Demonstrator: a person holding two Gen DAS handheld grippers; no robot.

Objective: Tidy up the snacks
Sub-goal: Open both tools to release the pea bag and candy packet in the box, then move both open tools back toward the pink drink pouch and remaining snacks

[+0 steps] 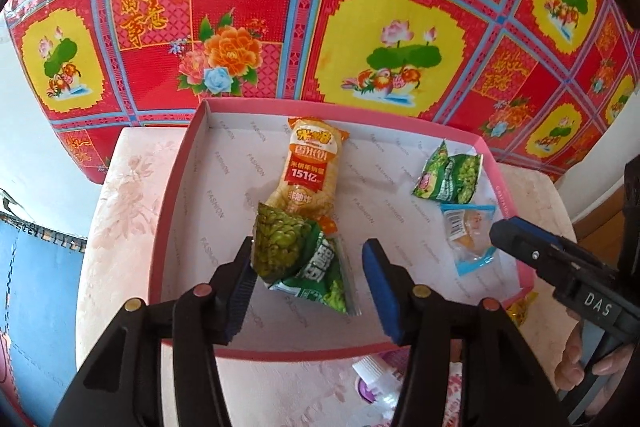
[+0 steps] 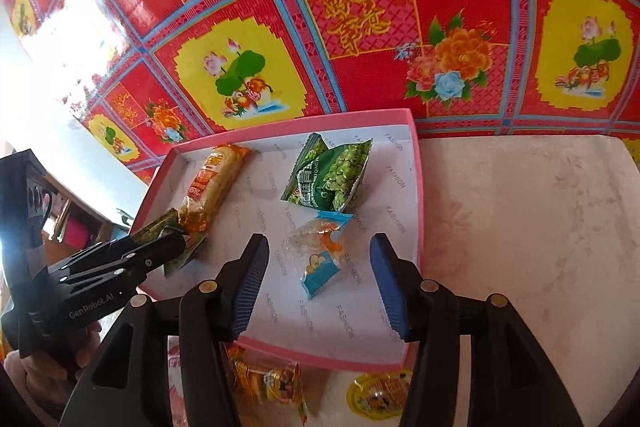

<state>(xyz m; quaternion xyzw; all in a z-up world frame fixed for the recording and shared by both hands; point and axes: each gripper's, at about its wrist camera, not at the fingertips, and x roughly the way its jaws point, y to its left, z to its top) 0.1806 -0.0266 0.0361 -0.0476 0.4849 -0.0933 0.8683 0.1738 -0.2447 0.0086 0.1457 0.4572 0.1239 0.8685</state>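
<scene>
Crinkly green pea packet (image 1: 296, 259) is lying in the pink box (image 1: 176, 211), leaning on the left claw's (image 1: 308, 279) wide-open left finger; light, slippery foil, best pinched mid-body. Right claw (image 2: 318, 283) is gaping over a blue sweet packet (image 2: 320, 259).

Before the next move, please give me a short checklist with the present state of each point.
1. Left tongs open: ok.
2. Green pea packet free of the left tongs: cannot tell, it touches one finger.
3. That packet inside the pink box: ok; it overlaps the rice cracker pack.
4. Right tongs open, holding nothing: ok.
5. Blue candy packet inside the box, below the right tongs: ok.
6. All snacks boxed: not ok, yellow packets lie outside.
</scene>
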